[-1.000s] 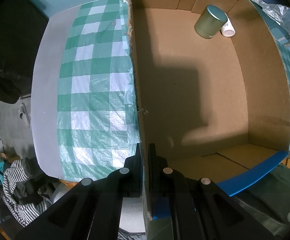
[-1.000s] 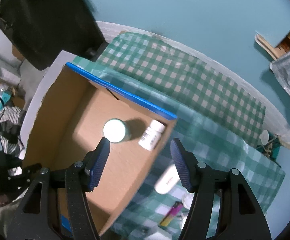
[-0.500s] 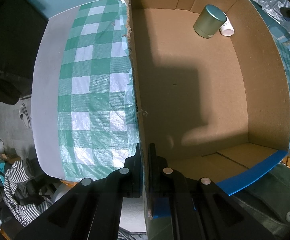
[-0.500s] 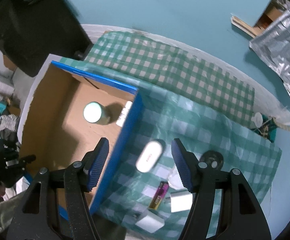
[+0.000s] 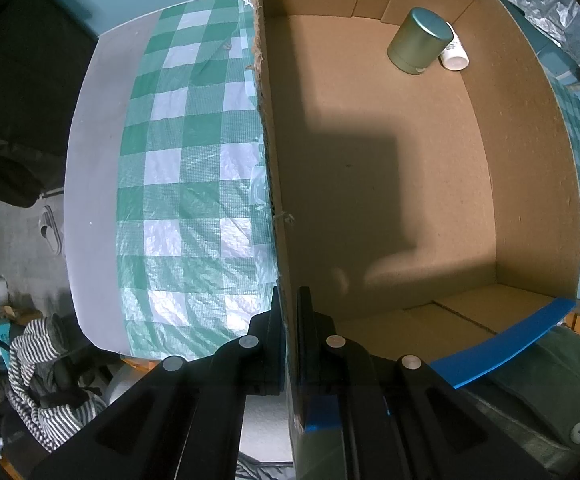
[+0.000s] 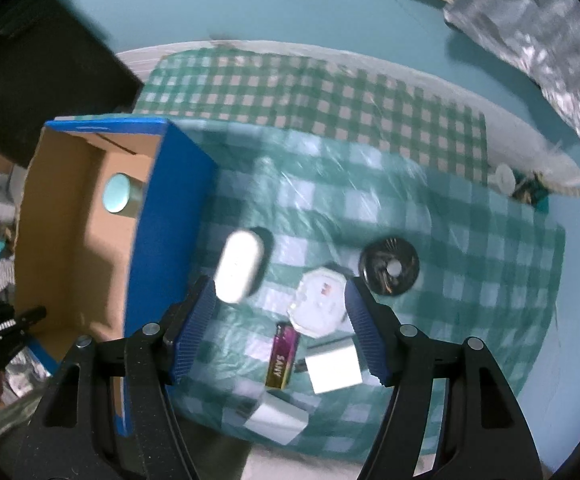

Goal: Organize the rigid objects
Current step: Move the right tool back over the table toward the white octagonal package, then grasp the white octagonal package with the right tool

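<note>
Since a second ago the right gripper (image 6: 279,322) has swung off the cardboard box (image 5: 390,168) to the loose items — jaws spread, empty, above a white octagonal case (image 6: 318,304). The left gripper (image 5: 287,334) stays pinched on the box's ragged wall. Glossy checked plastic cloth (image 6: 430,216) lower centre — hard cases may skid.

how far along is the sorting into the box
Done: a green canister and white bottle sit in the cardboard box. In hand: left tool clamps the box wall; right tool is open, empty. Left: five or so items on the checked cloth.
</note>
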`<state>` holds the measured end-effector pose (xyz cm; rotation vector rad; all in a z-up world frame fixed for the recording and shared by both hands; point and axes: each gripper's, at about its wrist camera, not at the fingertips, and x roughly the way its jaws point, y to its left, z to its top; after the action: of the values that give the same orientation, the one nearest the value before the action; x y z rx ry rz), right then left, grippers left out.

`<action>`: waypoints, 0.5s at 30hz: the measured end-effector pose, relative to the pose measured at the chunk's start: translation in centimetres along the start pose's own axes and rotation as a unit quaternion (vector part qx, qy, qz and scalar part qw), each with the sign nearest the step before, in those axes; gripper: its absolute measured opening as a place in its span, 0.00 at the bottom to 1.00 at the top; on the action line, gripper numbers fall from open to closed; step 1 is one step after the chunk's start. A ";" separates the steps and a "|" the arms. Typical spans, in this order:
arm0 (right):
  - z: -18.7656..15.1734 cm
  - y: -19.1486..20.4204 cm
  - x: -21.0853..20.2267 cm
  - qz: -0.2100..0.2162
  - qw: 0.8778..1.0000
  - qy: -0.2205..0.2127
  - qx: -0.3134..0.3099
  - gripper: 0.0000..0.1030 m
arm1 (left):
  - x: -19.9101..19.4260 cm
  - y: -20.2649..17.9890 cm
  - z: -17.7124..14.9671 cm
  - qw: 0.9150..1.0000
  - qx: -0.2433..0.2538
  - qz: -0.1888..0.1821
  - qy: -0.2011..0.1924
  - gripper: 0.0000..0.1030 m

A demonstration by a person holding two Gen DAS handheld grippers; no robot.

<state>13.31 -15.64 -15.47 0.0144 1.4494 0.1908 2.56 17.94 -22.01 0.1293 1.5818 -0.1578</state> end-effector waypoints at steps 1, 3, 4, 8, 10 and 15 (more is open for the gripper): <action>-0.2 -0.4 0.3 0.000 1.000 0.004 0.008 0.66 | 0.0 0.0 0.0 1.000 0.000 0.000 0.000 0.04; -0.6 -1.3 1.3 -0.002 1.000 0.014 0.023 0.66 | 0.0 0.0 0.0 1.000 0.000 0.001 0.000 0.04; -0.7 -1.7 2.0 -0.004 0.999 0.020 0.030 0.66 | 0.0 -0.1 0.0 1.000 0.000 0.001 0.000 0.04; -1.3 -2.8 4.6 -0.006 0.998 0.041 0.053 0.67 | 0.0 -0.1 0.0 1.000 0.000 0.001 -0.001 0.04; -1.5 -3.3 6.0 -0.012 0.997 0.047 0.063 0.66 | 0.0 -0.1 0.0 1.000 0.000 0.001 -0.001 0.04; -1.8 -3.9 8.6 -0.010 0.995 0.055 0.086 0.66 | 0.0 -0.1 -0.1 1.000 -0.001 0.001 0.000 0.04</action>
<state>12.91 -18.49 -24.65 0.1312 1.5715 0.0496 2.46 17.89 -22.02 0.1293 1.5825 -0.1557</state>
